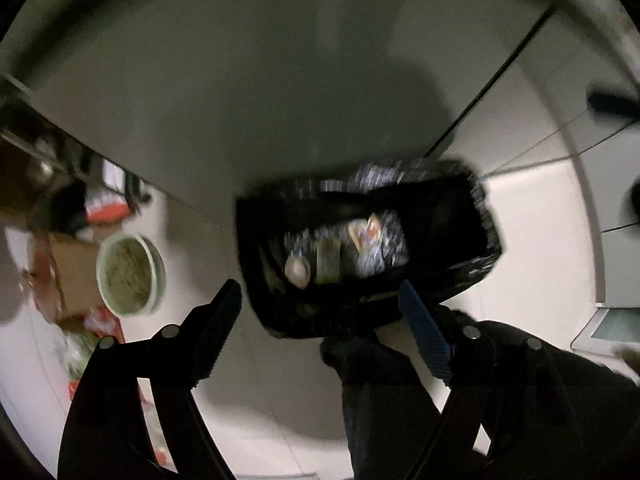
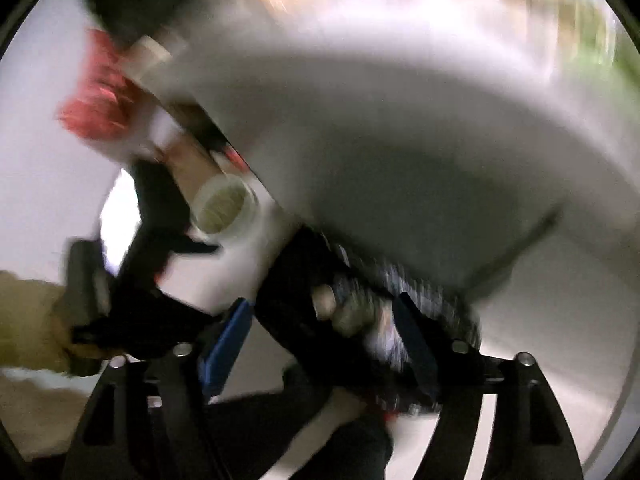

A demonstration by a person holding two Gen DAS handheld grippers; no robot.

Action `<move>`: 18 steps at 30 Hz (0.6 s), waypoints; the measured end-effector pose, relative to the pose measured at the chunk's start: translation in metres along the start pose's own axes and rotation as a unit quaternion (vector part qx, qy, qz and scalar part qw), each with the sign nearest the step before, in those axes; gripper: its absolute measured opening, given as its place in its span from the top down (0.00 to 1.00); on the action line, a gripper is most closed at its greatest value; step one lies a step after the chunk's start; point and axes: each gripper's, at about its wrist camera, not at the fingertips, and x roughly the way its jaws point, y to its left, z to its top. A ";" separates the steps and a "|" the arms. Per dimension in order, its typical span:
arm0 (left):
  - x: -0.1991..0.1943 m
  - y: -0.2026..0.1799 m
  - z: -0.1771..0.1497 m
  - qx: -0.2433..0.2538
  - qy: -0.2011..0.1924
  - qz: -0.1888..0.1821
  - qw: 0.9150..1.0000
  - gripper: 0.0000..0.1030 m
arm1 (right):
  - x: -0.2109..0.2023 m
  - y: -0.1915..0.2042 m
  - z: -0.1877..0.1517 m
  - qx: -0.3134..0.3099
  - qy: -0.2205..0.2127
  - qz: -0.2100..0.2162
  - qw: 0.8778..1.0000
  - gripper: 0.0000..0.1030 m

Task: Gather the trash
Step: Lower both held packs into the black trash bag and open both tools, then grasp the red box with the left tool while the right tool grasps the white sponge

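Left wrist view, left to right. A cardboard box [image 1: 68,268] and red packaging [image 1: 106,214] lie on the pale floor [image 1: 532,216] at the left edge. Just right of them sits a round pale-green container [image 1: 130,274], mouth facing the camera. The left gripper [image 1: 320,304] has its fingers [image 1: 222,312] spread wide, with nothing held between them. Beyond the fingertips stands the bin [image 1: 364,252], lined with a black trash bag [image 1: 486,236]; its opening faces up toward the camera and its long axis runs left to right, tilted slightly up at the right. Blurred scraps of trash [image 1: 360,248] lie inside. A grey-white wall panel [image 1: 248,92] rises behind the bin. The floor is tiled, with dark seams at the right.

Right wrist view, heavily motion-blurred. The round container [image 2: 222,208] appears at centre left. The right gripper [image 2: 320,340] has its fingers [image 2: 228,340] spread on either side of the lined bin [image 2: 288,300], whose long axis runs diagonally down to the right. Contact between fingers and bin cannot be determined.
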 end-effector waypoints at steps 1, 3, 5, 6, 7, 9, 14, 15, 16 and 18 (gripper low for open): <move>-0.022 0.001 0.002 -0.001 -0.023 0.003 1.000 0.14 | -0.022 0.003 0.012 -0.010 -0.026 0.001 1.000 0.14; -0.057 0.000 0.010 -0.003 -0.067 0.007 0.998 0.13 | -0.081 0.006 0.040 -0.024 -0.109 -0.017 0.994 0.07; -0.077 -0.001 0.022 -0.007 -0.089 0.019 0.996 0.13 | -0.131 -0.009 0.069 -0.012 -0.191 -0.074 0.979 0.05; -0.089 -0.003 0.030 -0.013 -0.106 0.020 0.994 0.13 | -0.144 -0.020 0.079 0.002 -0.215 -0.099 0.971 0.05; -0.095 -0.003 0.036 -0.019 -0.119 0.015 0.993 0.13 | -0.156 -0.037 0.089 0.023 -0.240 -0.134 0.961 0.05; -0.106 -0.005 0.048 -0.026 -0.141 0.015 0.990 0.13 | -0.160 -0.069 0.097 0.062 -0.251 -0.185 0.948 0.05; -0.119 -0.016 0.070 -0.019 -0.174 0.030 0.984 0.13 | -0.131 -0.158 0.112 0.195 -0.206 -0.222 0.933 0.05; -0.122 -0.018 0.072 -0.018 -0.176 0.033 0.984 0.13 | -0.125 -0.170 0.112 0.219 -0.191 -0.221 0.931 0.05; -0.124 -0.019 0.074 -0.017 -0.178 0.036 0.983 0.13 | -0.118 -0.179 0.110 0.236 -0.180 -0.209 0.932 0.05; -0.127 -0.019 0.077 -0.017 -0.182 0.039 0.982 0.13 | -0.101 -0.188 0.099 0.249 -0.160 -0.211 0.931 0.06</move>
